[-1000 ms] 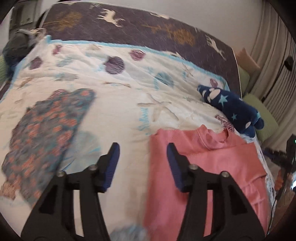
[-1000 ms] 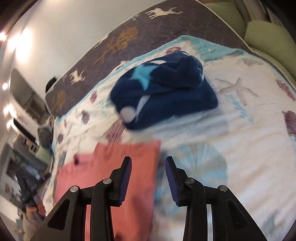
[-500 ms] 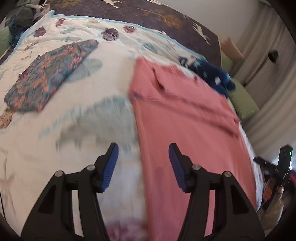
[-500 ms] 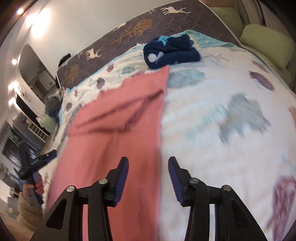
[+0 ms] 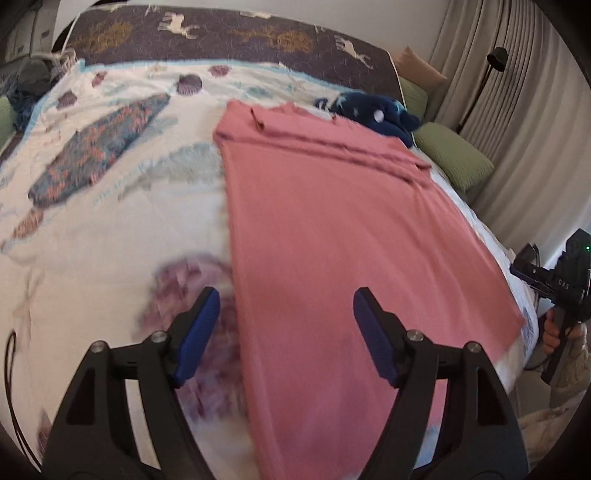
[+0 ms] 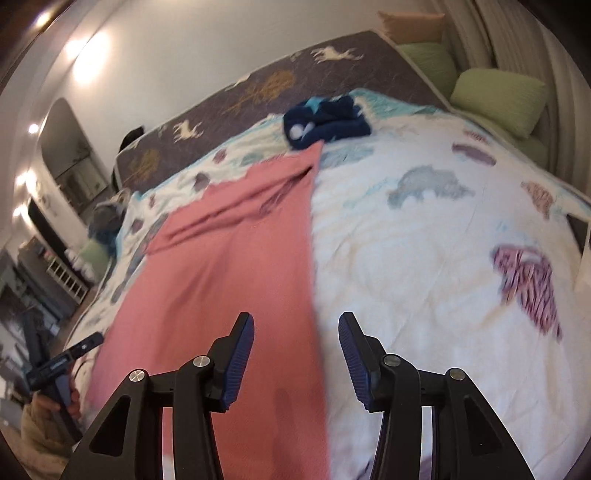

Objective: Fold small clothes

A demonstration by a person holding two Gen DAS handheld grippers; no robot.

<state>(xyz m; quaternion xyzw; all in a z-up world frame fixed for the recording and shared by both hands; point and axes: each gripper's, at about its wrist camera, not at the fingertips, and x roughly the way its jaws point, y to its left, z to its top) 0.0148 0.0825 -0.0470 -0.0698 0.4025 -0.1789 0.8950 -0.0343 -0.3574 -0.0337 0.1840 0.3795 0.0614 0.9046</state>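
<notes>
A pink garment (image 5: 332, 229) lies flat on the white patterned bedspread (image 5: 110, 229), its far end folded over near the headboard. It also shows in the right wrist view (image 6: 236, 266). My left gripper (image 5: 286, 332) is open and empty, hovering over the garment's near left edge. My right gripper (image 6: 295, 354) is open and empty, hovering over the garment's near right edge. The right gripper also shows at the right edge of the left wrist view (image 5: 554, 284). The left gripper appears at the left edge of the right wrist view (image 6: 55, 365).
A folded floral garment (image 5: 99, 151) lies on the left of the bed. A navy star-patterned garment (image 5: 373, 114) lies by the pink garment's far right corner. Green pillows (image 5: 454, 158) sit along the bed's right side by curtains. A dark headboard (image 5: 229, 33) runs across the back.
Both grippers have drawn back from the garment's far end to its near end. The folded far end now lies flat, well ahead. Both jaws stay open.
</notes>
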